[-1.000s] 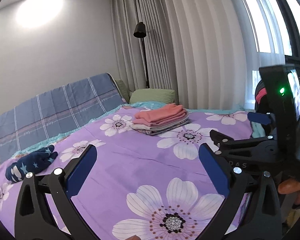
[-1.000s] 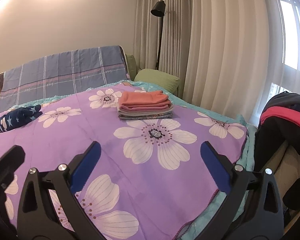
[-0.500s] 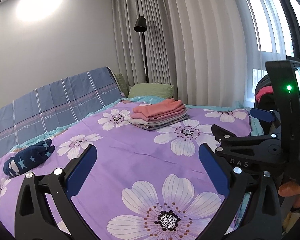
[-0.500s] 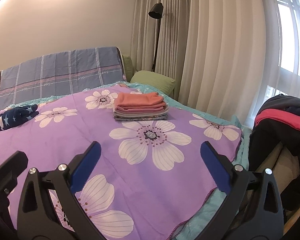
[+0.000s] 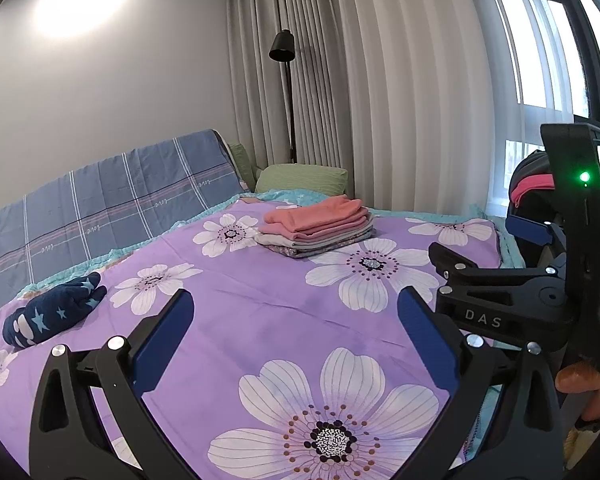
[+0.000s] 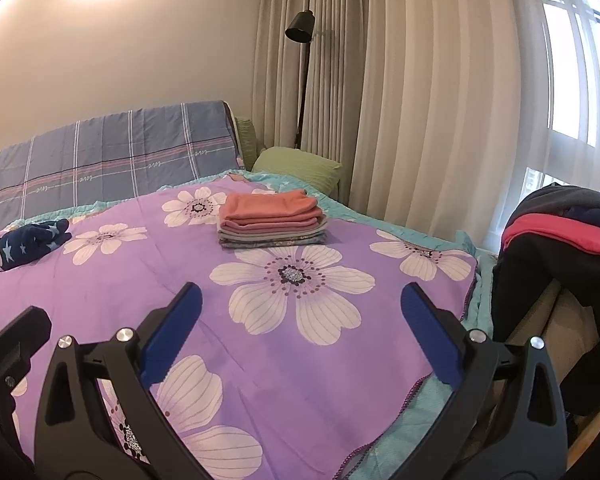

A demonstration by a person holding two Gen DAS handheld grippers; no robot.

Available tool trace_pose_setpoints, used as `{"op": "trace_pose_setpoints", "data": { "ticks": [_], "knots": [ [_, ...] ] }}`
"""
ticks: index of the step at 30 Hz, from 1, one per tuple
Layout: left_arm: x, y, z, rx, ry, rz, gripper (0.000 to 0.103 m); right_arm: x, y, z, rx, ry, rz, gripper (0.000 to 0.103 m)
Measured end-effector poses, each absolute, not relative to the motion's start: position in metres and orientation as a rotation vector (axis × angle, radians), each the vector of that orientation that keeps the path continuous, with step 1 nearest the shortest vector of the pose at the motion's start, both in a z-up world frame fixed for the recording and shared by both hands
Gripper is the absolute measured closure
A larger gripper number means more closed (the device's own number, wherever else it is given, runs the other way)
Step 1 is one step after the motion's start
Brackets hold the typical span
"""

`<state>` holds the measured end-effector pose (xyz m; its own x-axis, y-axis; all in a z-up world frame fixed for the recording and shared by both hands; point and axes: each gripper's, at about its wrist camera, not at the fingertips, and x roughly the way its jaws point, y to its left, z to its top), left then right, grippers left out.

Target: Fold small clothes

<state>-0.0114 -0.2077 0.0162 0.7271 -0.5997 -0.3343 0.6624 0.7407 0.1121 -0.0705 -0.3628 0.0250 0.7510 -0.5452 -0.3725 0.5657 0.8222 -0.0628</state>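
A neat stack of folded clothes (image 5: 318, 226) (image 6: 271, 220), pink on top and grey below, lies at the far side of the purple flowered bedspread (image 5: 260, 308) (image 6: 120, 272). A crumpled navy garment with stars (image 5: 54, 312) (image 6: 26, 242) rests at the left. My left gripper (image 5: 296, 312) hovers open over the bedspread's near part, holding nothing. My right gripper (image 6: 300, 308) is also open and empty, held over the bed's near right corner. The right gripper's body (image 5: 508, 300) shows at the right edge of the left wrist view, with a hand (image 5: 588, 384) on it.
A blue checked cover (image 5: 108, 204) (image 6: 112, 156) and a green pillow (image 5: 302, 178) (image 6: 300, 166) lie at the head. A black floor lamp (image 5: 284, 92) (image 6: 302, 72) stands by the curtains. Dark and pink clothing (image 6: 564, 232) is piled right of the bed.
Both grippers have drawn back and tilted slightly, so the folded stack looks a little farther off. Both stay open and empty. The clothes have not moved.
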Motion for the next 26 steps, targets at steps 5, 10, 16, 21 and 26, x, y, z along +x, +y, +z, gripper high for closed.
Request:
{"op": "trace_pose_setpoints", "data": {
  "ticks": [5,10,16,21,26],
  "knots": [
    [-0.0076,-0.2044,0.0155,0.222,0.294,-0.698,0.001,-0.0702,-0.3639,0.0244,0.06,0.392,-0.605,0.002],
    [-0.0058,-0.2016,0.0148,0.219,0.301,-0.692,0.001,-0.0696,-0.3632,0.0238,0.056,0.396,-0.602,0.002],
    [-0.0049,-0.2007,0.0152,0.22,0.303,-0.691,0.001,-0.0678,-0.3627,0.0244,0.055,0.401,-0.598,0.002],
    [-0.0054,-0.2,0.0131,0.233,0.31,-0.691,0.001,-0.0669,-0.3627,0.0244,0.058,0.402,-0.596,0.002],
    [-0.006,-0.1993,0.011,0.239,0.319,-0.691,0.001,-0.067,-0.3603,0.0238,0.052,0.402,-0.593,0.002]
  ]
}}
